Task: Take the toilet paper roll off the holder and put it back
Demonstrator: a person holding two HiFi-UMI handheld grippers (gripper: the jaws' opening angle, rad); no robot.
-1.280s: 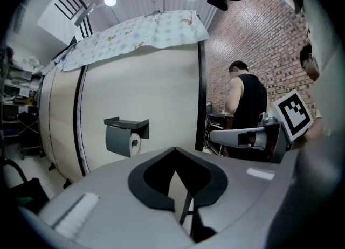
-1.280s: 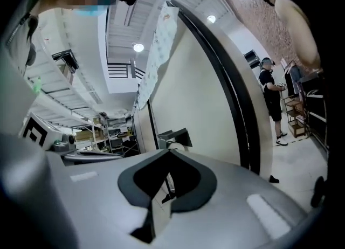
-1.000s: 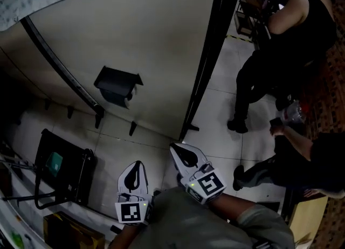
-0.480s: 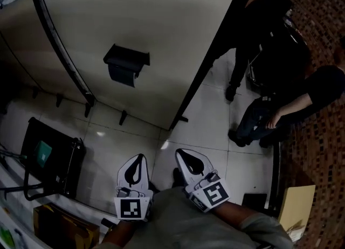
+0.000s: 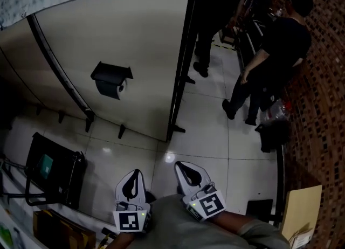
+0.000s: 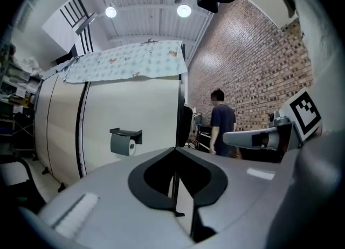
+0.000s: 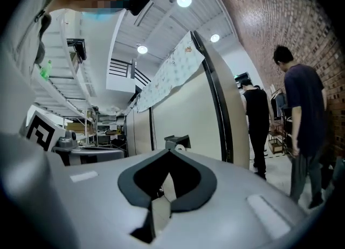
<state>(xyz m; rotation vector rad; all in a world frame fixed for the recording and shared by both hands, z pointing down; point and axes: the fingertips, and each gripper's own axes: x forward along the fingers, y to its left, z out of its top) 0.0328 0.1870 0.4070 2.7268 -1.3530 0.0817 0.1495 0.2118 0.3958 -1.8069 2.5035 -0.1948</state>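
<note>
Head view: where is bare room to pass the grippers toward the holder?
Bare tiles lie mid-view below the panel, and the panel around the holder is bare too. Crowded: black cart at left, people and a bag at right.

Quick count: left gripper (image 5: 135, 173) plus right gripper (image 5: 180, 165) makes two, one toilet paper roll (image 5: 111, 89), one holder (image 5: 112, 73), two people (image 7: 257, 118) (image 7: 303, 108).

A person (image 5: 272, 54) stands beside the brick wall (image 5: 323, 97).
</note>
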